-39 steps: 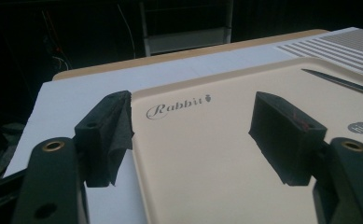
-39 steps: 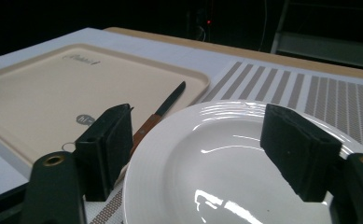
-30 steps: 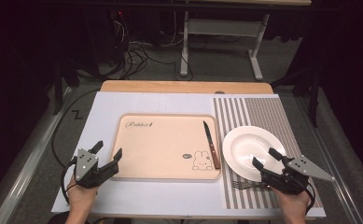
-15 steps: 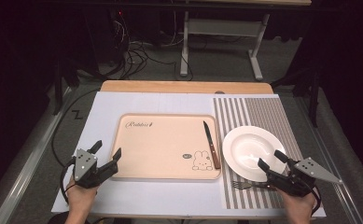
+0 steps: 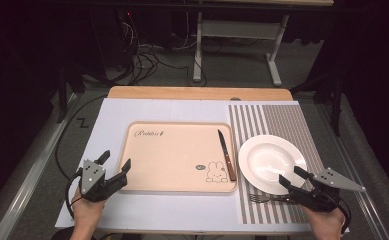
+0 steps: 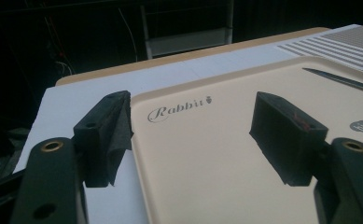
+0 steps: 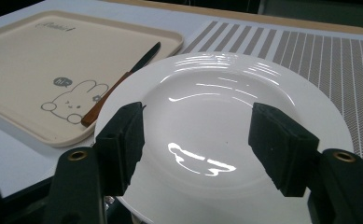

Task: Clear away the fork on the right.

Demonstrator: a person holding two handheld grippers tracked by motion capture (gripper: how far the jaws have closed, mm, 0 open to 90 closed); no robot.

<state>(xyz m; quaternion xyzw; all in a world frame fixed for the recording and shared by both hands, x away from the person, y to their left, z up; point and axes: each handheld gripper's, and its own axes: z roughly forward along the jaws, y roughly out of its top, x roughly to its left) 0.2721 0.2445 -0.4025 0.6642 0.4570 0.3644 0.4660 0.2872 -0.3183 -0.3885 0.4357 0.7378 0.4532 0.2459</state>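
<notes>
A beige rabbit tray [image 5: 177, 155] lies mid-table with a wooden-handled knife [image 5: 226, 155] along its right side. To its right a white plate [image 5: 272, 162] rests on a striped placemat [image 5: 282, 120], and a fork [image 5: 264, 198] lies in front of the plate. My left gripper [image 5: 116, 160] is open at the tray's front left corner. Its jaws straddle the tray's left rim [image 6: 139, 154] without touching it. My right gripper [image 5: 290, 174] hovers open at the plate's near rim [image 7: 226, 74], above the fork. Its jaws have just been closing, with nothing pressed between them.
A white mat [image 5: 112, 115] covers the wooden table [image 5: 197, 93]. Beyond the far edge the dark floor holds cables and a metal stand [image 5: 237, 30]. The table's front edge runs close under both hands.
The right gripper's jaws stand a little narrower and the hand has shifted slightly. The left gripper, tray, knife, plate and fork have not moved.
</notes>
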